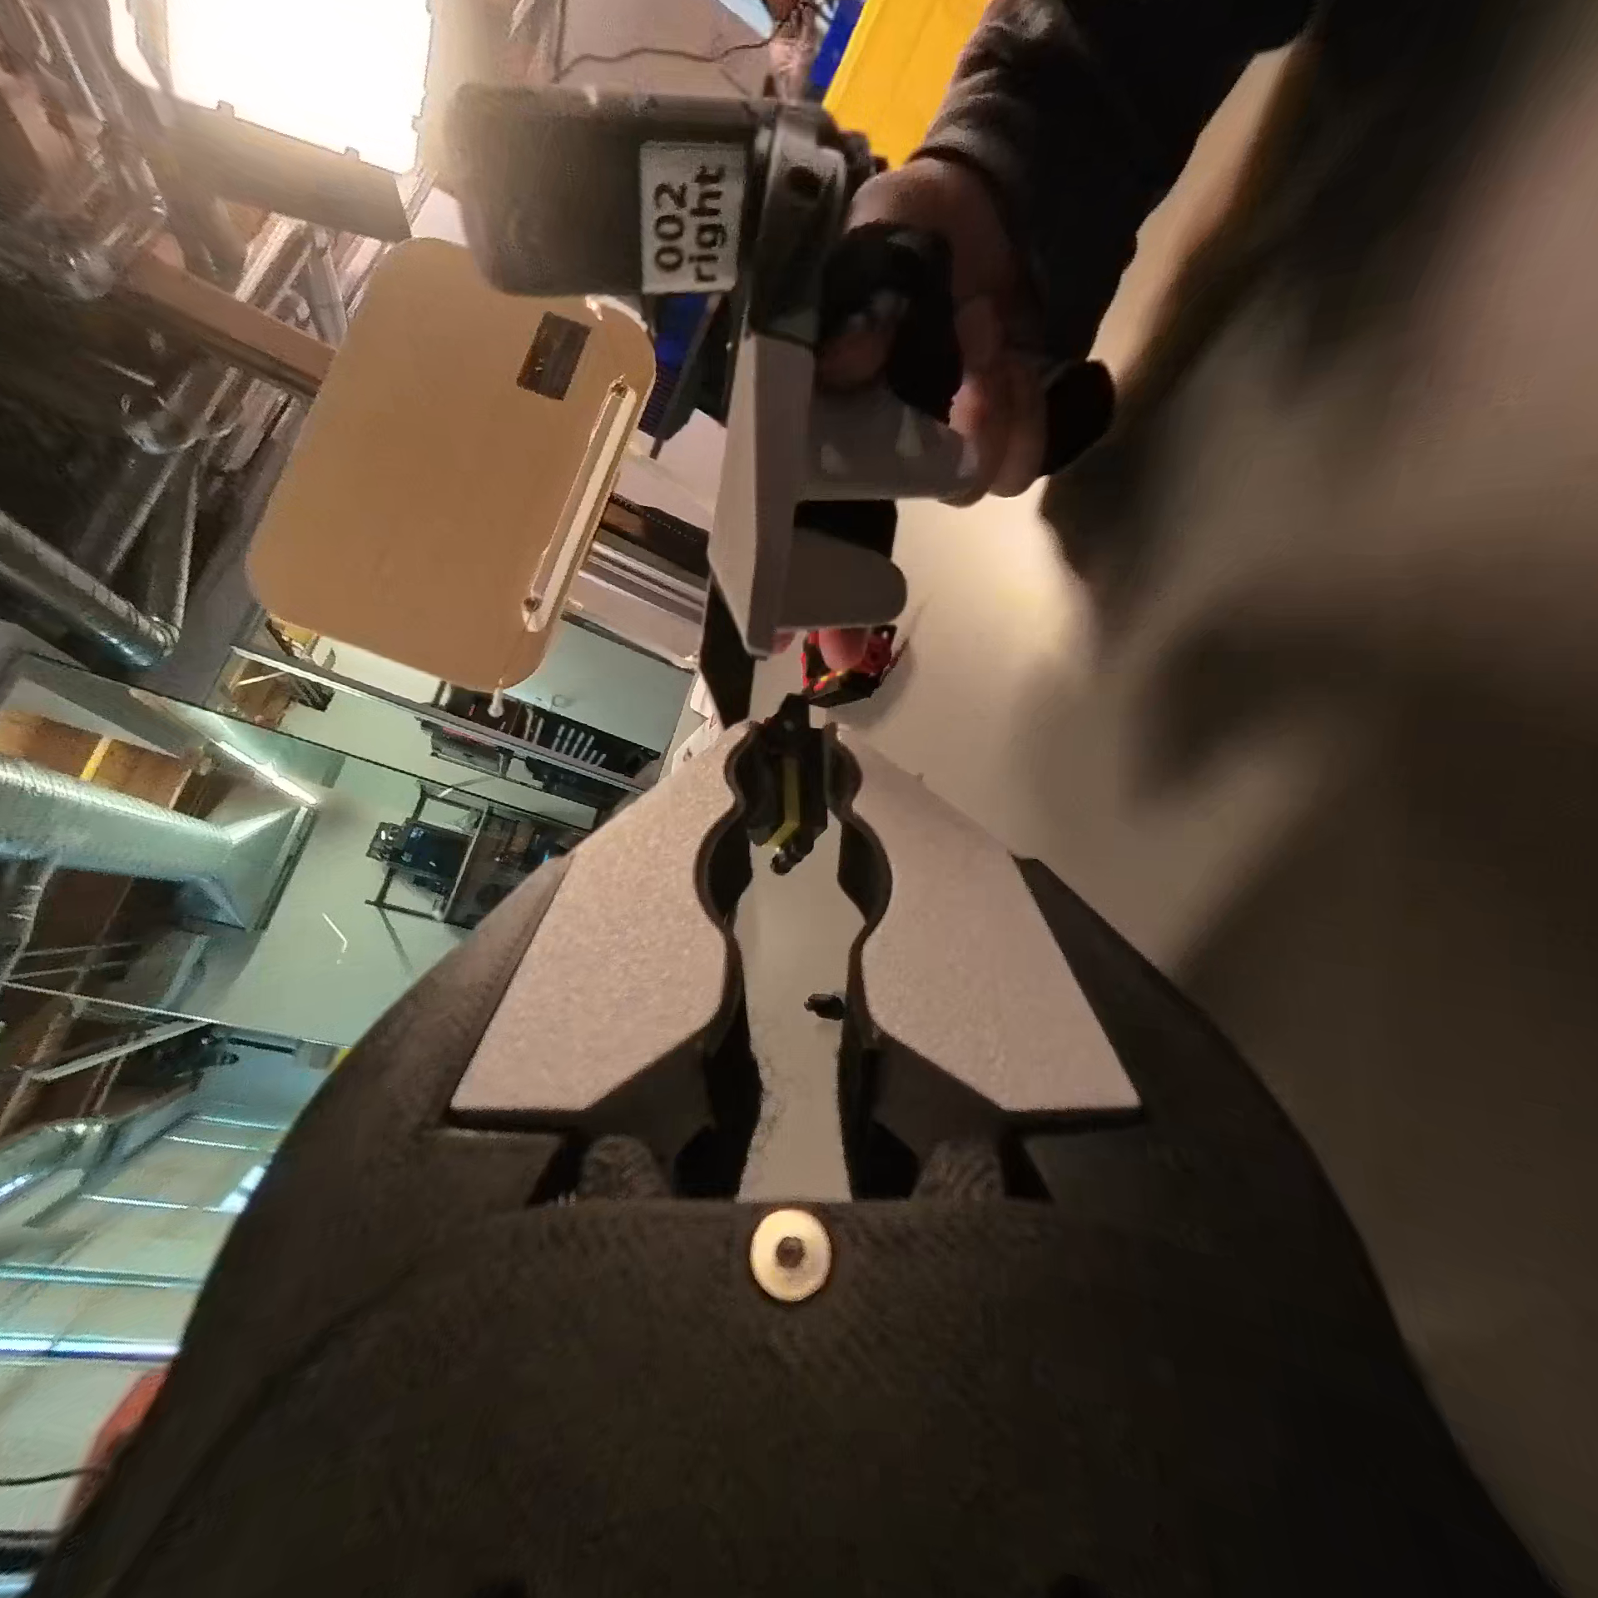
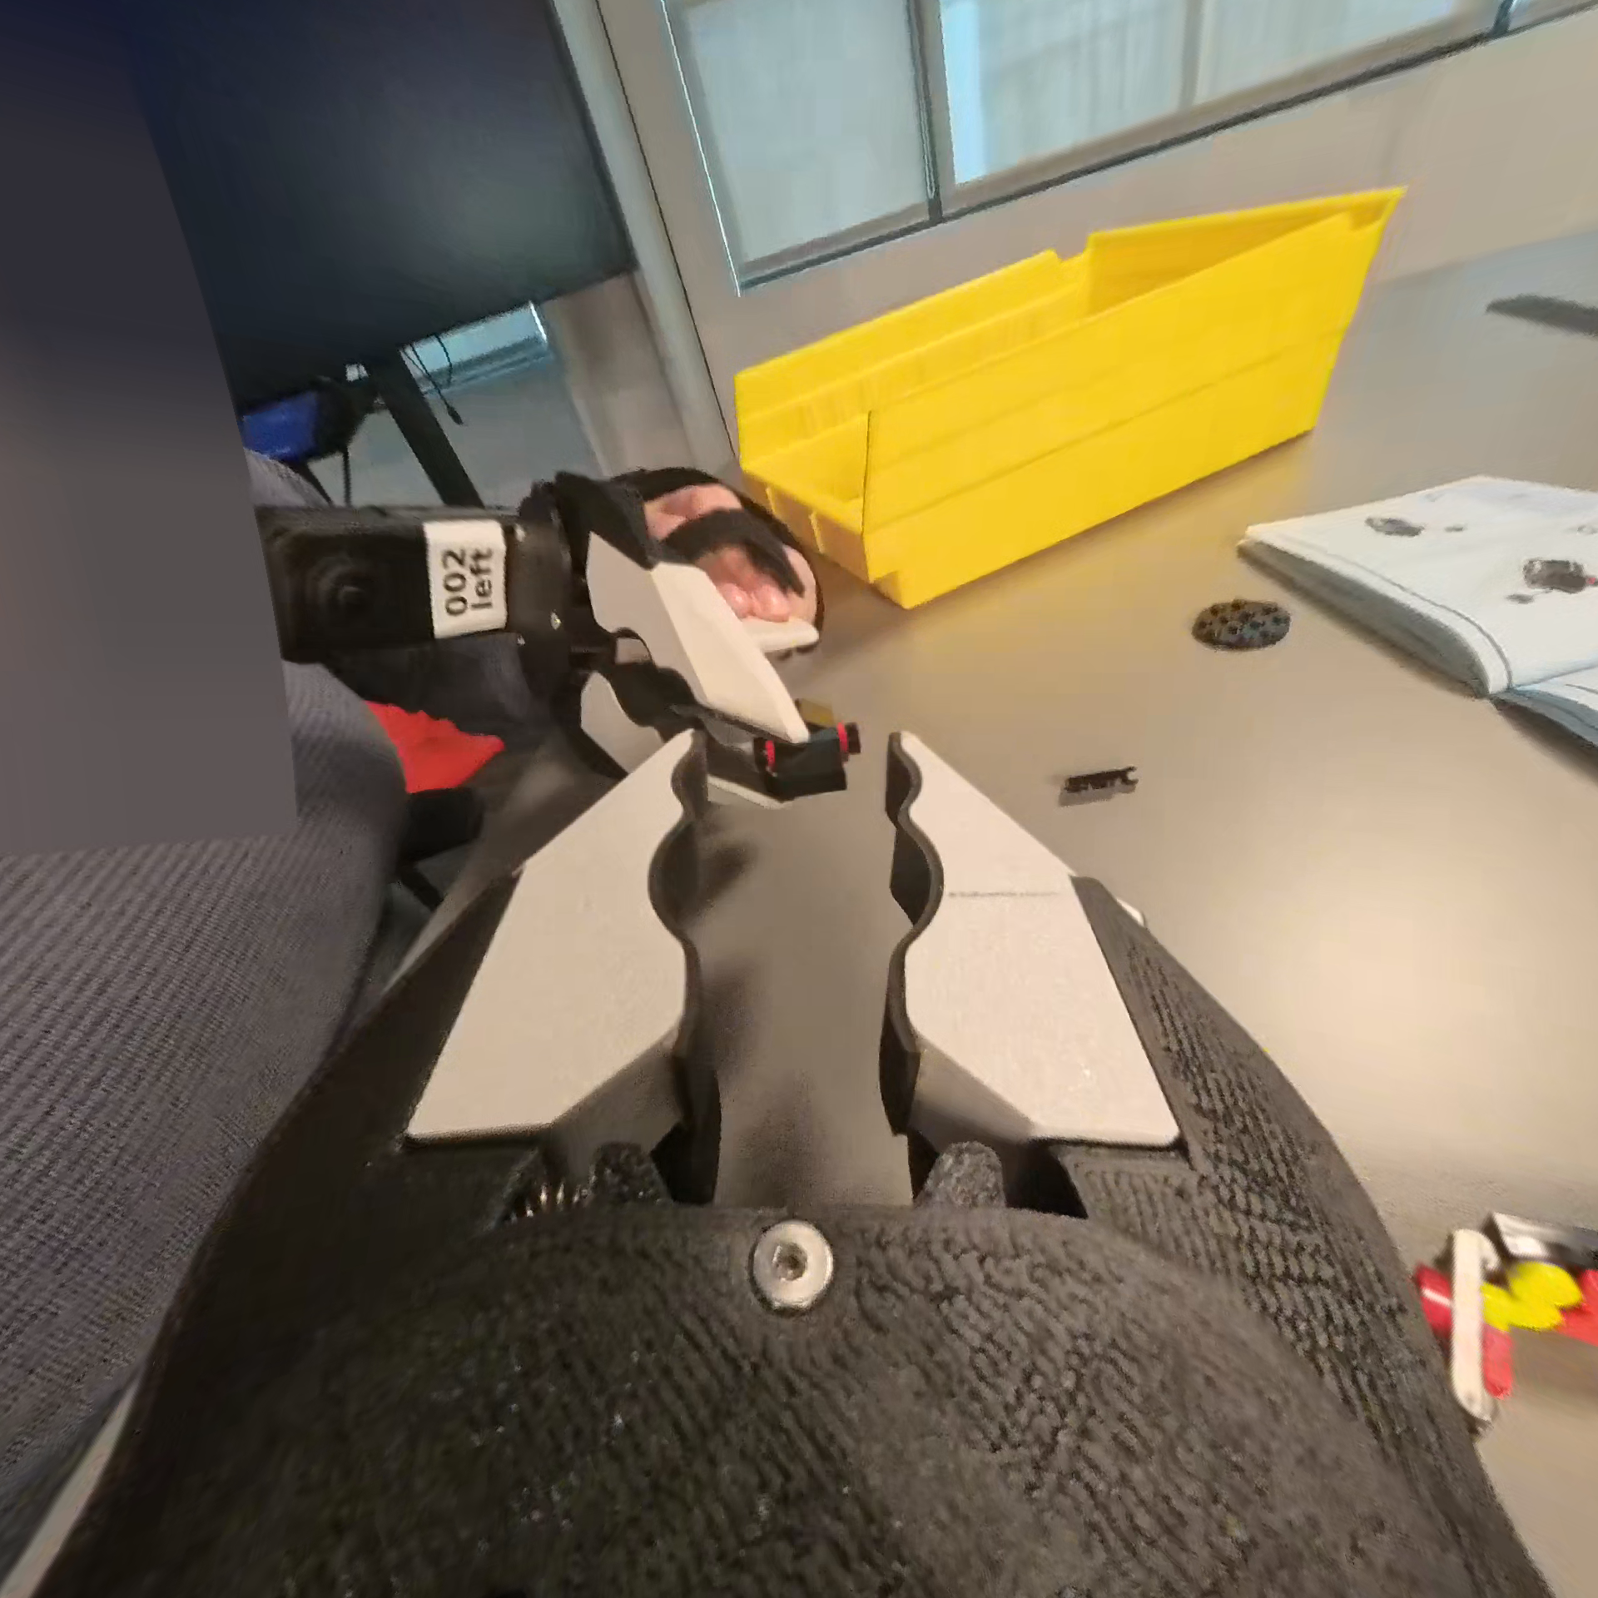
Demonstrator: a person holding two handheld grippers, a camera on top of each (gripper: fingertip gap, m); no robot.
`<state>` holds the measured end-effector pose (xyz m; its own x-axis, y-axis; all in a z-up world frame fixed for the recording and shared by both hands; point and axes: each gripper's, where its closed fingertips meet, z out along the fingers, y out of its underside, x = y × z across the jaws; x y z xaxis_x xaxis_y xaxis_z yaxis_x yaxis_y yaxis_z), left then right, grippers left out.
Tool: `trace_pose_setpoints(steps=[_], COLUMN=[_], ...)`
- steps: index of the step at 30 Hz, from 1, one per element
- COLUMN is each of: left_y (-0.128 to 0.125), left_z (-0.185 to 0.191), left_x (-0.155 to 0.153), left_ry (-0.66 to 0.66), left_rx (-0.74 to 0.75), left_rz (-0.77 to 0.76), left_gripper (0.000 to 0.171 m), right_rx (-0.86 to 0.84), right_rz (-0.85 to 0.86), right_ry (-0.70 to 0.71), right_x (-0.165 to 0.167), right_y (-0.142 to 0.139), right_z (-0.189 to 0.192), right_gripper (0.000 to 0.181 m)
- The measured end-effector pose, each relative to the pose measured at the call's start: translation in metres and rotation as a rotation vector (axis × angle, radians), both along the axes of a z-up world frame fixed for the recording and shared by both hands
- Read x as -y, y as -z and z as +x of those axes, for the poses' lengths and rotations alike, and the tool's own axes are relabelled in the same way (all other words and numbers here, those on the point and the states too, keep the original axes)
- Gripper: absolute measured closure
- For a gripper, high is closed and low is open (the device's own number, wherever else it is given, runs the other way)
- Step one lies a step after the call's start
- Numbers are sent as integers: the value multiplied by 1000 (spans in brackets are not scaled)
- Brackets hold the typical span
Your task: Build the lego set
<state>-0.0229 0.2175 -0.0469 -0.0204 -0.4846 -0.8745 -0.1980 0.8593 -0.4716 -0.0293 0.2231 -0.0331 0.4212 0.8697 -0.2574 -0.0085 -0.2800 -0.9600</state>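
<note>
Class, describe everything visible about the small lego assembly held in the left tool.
The lego assembly is small, mostly black glossy plastic, with a red pin-like end pointing toward the yellow bin side and a yellow part showing from the left wrist view. The left tool is shut on it, holding it above the grey table, just ahead of the open right tool.

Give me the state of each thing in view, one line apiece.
Left tool: shut on the small lego assembly.
Small lego assembly: black with red and yellow parts, held above the table.
Right tool: open, empty.
Yellow bin: open-topped, on the table.
Instruction booklet: lying open.
Round black piece: flat on the table.
Loose red and yellow pieces: unassembled.
</note>
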Motion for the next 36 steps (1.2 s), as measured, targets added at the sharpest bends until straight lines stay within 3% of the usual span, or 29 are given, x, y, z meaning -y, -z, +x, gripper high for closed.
trace_pose_setpoints(steps=[9,11,13,16,36], left_y=[7,3,-1,2,-4], left_z=[3,2,1,-3,-11], left_x=[6,7,-3,-20,-51], left_ry=[4,22,-11,-48,-112], left_rx=[-24,8,21,2,78], left_rz=[105,44,-62,-227,-530], left_gripper=[160,153,130,118,132], right_rx=[176,197,247,298,543], right_rz=[22,51,86,94,119], right_ry=[-15,-6,17,35,77], right_x=[2,2,-1,-3,-8], right_y=[22,22,25,30,60], right_z=[-9,-6,0,8,24], right_gripper=[159,160,160,160,159])
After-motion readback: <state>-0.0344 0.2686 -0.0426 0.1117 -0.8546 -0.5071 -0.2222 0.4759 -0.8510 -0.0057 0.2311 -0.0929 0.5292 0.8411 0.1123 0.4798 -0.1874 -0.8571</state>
